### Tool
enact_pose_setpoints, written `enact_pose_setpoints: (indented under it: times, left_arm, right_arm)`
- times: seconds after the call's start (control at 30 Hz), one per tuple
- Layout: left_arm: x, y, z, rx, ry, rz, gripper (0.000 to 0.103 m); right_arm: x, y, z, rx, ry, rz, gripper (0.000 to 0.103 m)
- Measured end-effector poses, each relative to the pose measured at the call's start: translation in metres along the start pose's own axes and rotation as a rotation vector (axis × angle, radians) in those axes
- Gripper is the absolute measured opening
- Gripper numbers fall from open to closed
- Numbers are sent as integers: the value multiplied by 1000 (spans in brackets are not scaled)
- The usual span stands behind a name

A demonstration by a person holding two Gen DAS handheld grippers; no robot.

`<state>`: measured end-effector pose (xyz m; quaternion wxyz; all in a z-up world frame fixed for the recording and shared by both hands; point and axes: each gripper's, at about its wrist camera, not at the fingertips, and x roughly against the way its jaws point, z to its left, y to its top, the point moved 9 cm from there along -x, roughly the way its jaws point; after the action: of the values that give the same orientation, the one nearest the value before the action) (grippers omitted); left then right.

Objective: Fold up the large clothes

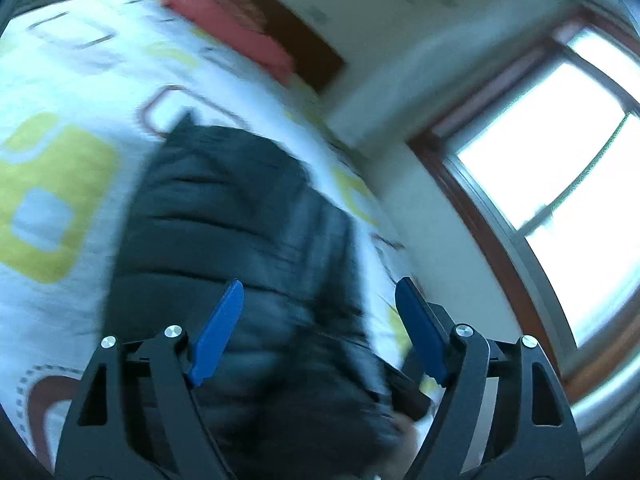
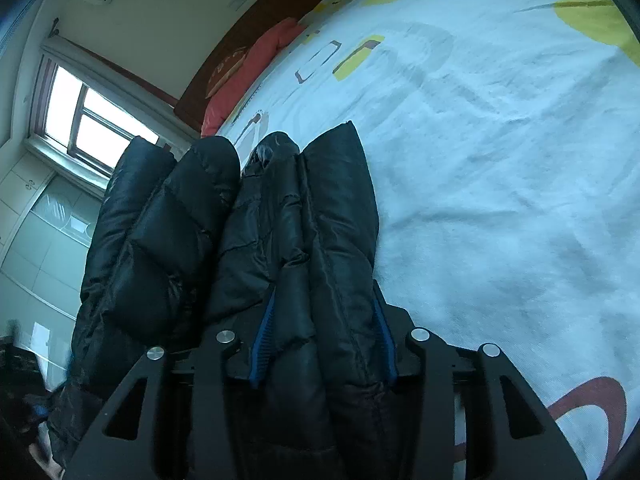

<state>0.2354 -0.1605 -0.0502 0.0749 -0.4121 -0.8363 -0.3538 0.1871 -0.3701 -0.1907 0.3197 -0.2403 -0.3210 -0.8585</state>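
Each black tool (image 1: 319, 288) carries blue fingers (image 2: 262, 344) and silver screws.

A bed (image 2: 500, 152) with a white sheet printed in yellow and brown shapes fills the room. At eleven o'clock a red pillow (image 2: 256, 68) lies against a dark wooden headboard (image 2: 248, 28). A bright, wood-framed window (image 1: 560, 168) sits in the pale wall (image 1: 400, 20).

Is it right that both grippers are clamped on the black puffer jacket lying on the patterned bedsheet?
Not quite. Only the right gripper is clamped on the black puffer jacket. The left wrist view shows the left gripper open, nothing between its fingers. The jacket does lie on the patterned bedsheet.
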Motion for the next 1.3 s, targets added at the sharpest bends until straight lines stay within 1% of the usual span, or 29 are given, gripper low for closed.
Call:
enact_pose_setpoints:
  times: [0.07, 0.13, 0.2, 0.27, 0.3, 0.37, 0.43, 0.47, 0.53, 0.6, 0.67, 0.73, 0.83, 0.97, 1.07, 1.1, 1.13, 1.17, 1.2, 1.23, 1.3]
  left_arm:
    - [-1, 6, 35, 94, 33, -6, 78]
    - [-5, 5, 69, 207, 48, 5, 78]
    - [-8, 2, 95, 310, 52, -3, 78]
    - [-13, 2, 104, 341, 48, -2, 78]
    - [-15, 3, 106, 345, 45, 1, 78]
    - [-19, 6, 108, 351, 30, 6, 78]
    - [-19, 12, 117, 367, 13, 10, 78]
    - [-19, 14, 119, 373, 9, 12, 78]
    - [-19, 20, 124, 380, 0, 13, 79]
    - [-22, 23, 127, 386, -4, 18, 80]
    - [-25, 25, 134, 400, -5, 29, 81]
    - [-31, 27, 138, 419, -3, 44, 82]
    - [-36, 30, 142, 414, 8, 52, 82]
    - [-46, 35, 135, 330, 23, 87, 82]
    - [-54, 39, 135, 325, 18, 101, 82]
    - [-55, 41, 135, 331, 16, 103, 82]
    - [-58, 44, 133, 331, 11, 107, 77]
    - [-59, 46, 130, 317, 13, 109, 71]
    - [-61, 48, 126, 295, 20, 113, 62]
    - [-61, 49, 118, 258, 19, 118, 52]
    - [-61, 51, 98, 194, -16, 135, 41]
  right_arm:
    - [1, 0, 1, -3, -3, 0, 45]
    - [4, -1, 3, -4, -8, 0, 48]
    - [7, -1, 4, -2, -14, -1, 50]
    - [15, -1, 5, -2, -26, -7, 54]
    - [22, 1, 6, -5, -31, -22, 57]
    - [35, 5, 11, -8, -29, -53, 59]
    - [51, 13, 22, -5, -11, -99, 63]
    - [56, 16, 28, -5, 5, -112, 64]
    - [61, 24, 48, -5, 68, -127, 68]
    - [57, 29, 68, -7, 144, -113, 73]
    - [43, 32, 84, -17, 192, -79, 75]
    - [30, 35, 93, -5, 199, -51, 75]
    - [7, 37, 102, 10, 175, -21, 75]
    - [-12, 38, 100, -18, 187, 21, 75]
    - [-21, 40, 100, -27, 202, 46, 75]
    - [-25, 41, 101, -27, 207, 60, 64]
    - [-29, 40, 101, -25, 212, 75, 38]
    - [-29, 42, 101, -23, 212, 78, 33]
    - [-25, 41, 101, -16, 211, 75, 26]
    - [-19, 44, 102, -4, 209, 61, 22]
    - [-5, 49, 98, 2, 214, 26, 19]
